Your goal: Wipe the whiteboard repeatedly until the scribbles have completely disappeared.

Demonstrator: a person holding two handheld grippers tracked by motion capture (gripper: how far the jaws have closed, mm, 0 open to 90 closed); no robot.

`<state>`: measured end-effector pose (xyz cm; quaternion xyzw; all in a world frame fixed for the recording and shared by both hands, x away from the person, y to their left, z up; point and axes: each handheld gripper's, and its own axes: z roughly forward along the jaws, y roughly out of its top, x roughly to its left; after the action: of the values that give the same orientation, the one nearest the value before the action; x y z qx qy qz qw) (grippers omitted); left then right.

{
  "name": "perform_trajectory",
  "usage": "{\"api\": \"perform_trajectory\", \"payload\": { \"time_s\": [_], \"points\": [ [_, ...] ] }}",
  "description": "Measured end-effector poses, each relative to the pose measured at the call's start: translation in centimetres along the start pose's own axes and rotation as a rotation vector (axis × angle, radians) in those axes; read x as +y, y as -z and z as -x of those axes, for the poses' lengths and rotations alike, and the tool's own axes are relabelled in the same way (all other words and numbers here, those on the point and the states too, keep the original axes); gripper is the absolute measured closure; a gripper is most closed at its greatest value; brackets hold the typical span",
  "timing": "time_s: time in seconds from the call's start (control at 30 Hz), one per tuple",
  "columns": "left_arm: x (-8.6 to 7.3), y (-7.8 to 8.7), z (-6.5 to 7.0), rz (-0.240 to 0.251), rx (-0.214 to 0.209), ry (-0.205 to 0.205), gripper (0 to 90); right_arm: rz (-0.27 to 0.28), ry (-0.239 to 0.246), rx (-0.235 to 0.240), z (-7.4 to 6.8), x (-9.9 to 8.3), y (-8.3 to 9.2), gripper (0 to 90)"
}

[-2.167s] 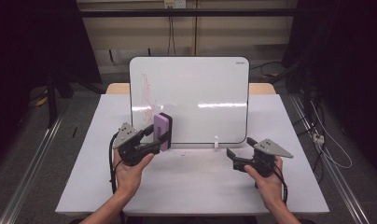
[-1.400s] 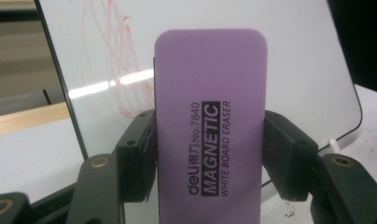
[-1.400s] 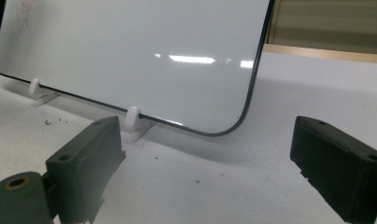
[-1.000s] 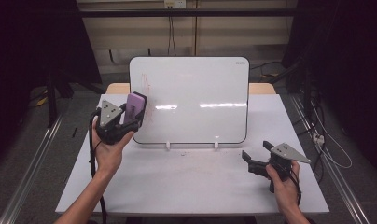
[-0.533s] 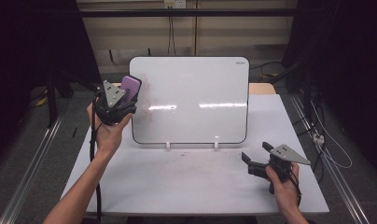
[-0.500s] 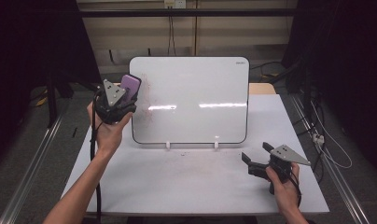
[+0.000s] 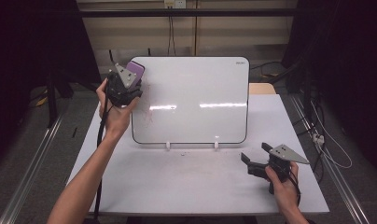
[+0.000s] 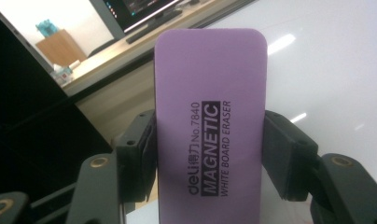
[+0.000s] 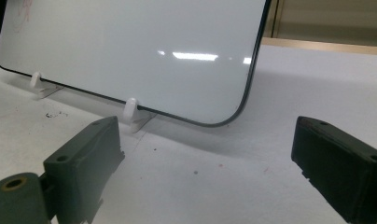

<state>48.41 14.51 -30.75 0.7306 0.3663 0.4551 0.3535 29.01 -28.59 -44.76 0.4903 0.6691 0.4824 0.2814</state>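
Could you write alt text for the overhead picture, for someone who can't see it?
A person's left gripper presses a purple eraser against the top left corner of a whiteboard propped upright on a white table. The right gripper rests open near the table's front right.

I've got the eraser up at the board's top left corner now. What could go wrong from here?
1. The whiteboard only leans in two small clips; pushing hard at its top corner could tip or slide it.
2. The left gripper grips the eraser only at its lower half, so it might twist while wiping.
3. The right gripper sits open on the table, not bracing the board.
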Motion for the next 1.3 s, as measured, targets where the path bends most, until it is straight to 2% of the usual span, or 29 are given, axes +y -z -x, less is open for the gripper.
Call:
{"api": "perform_trajectory", "payload": {
  "time_s": [0.27, 0.33, 0.57, 0.67, 0.8, 0.87, 0.9, 1.0, 1.13, 1.23, 1.3],
  "points": [
    [0.4, -1.5, -0.6, -0.027, 0.006, 0.037, 41.3, 0.008, -0.014, 0.006, 0.1, 0.0, 0.0, 8.1],
    [0.6, -1.7, -0.5, -0.034, 0.012, 0.031, 41.4, 0.006, -0.009, 0.007, 0.1, 0.0, 0.0, 8.1],
    [0.5, -2.1, 0.6, -0.064, 0.028, -0.043, 41.4, 0.004, -0.005, 0.010, -0.1, 0.0, 0.0, 8.1],
    [0.3, -2.0, 1.6, -0.066, 0.046, -0.101, 41.4, 0.002, -0.003, 0.007, -0.2, 0.0, 0.0, 8.1],
    [-0.6, -1.6, 3.3, -0.067, 0.034, -0.151, 41.4, 0.002, -0.004, 0.012, -0.2, 0.0, 0.0, 8.1],
    [-1.0, -1.3, 3.7, -0.059, 0.007, -0.144, 41.4, 0.002, -0.007, 0.013, -0.2, 0.0, -0.1, 8.1],
    [-1.0, -1.2, 3.8, -0.063, 0.005, -0.164, 41.4, 0.000, -0.005, 0.012, -0.2, 0.0, -0.1, 8.2],
    [-0.7, -1.2, 3.4, -0.071, -0.016, -0.159, 41.4, -0.004, 0.000, 0.011, -0.2, 0.0, -0.2, 8.2],
    [0.2, -1.8, 1.8, -0.065, 0.014, -0.111, 41.4, -0.003, -0.001, 0.010, -0.3, 0.1, -0.3, 8.2],
    [0.9, -2.2, 0.6, -0.062, 0.061, -0.121, 41.4, -0.007, 0.001, 0.013, -0.2, 0.0, -0.3, 8.3],
    [1.2, -2.4, 0.2, -0.066, 0.074, -0.132, 41.4, -0.011, -0.013, 0.014, -0.1, -0.1, -0.4, 8.3]
  ]
}}
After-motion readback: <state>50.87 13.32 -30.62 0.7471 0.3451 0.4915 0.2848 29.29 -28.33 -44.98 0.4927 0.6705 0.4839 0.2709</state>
